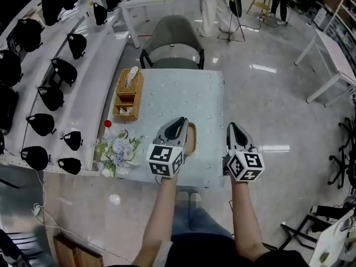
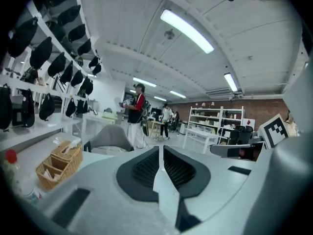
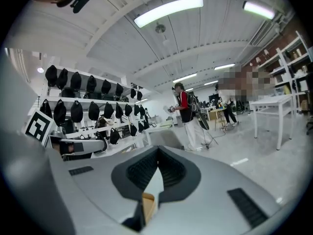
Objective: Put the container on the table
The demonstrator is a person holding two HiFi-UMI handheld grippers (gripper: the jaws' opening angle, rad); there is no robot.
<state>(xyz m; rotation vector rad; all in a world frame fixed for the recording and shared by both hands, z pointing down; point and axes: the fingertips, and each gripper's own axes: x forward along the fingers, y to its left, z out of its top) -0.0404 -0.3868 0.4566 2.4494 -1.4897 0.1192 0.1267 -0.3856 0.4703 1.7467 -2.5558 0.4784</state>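
The container (image 1: 192, 140) is a tan wooden piece with a rounded rim. It rests near the front edge of the table (image 1: 200, 102), which has a pale blue cloth, and my left gripper half hides it. My left gripper (image 1: 180, 121) hovers above the container's left side, jaws together and nothing between them (image 2: 160, 150). To the container's right, my right gripper (image 1: 231, 128) is also held above the table with its tips meeting (image 3: 157, 150). A tan sliver (image 3: 148, 205) shows low in the slit between its jaws; I cannot tell what it is.
A wicker basket (image 1: 128, 95) with tissues stands at the table's left edge, with a flower bunch (image 1: 118, 151) and a red-capped bottle (image 1: 107, 124) nearer me. Behind the table is a grey chair (image 1: 172, 40). Shelves of black caps (image 1: 55, 71) run along the left. A person (image 2: 137, 112) stands farther back.
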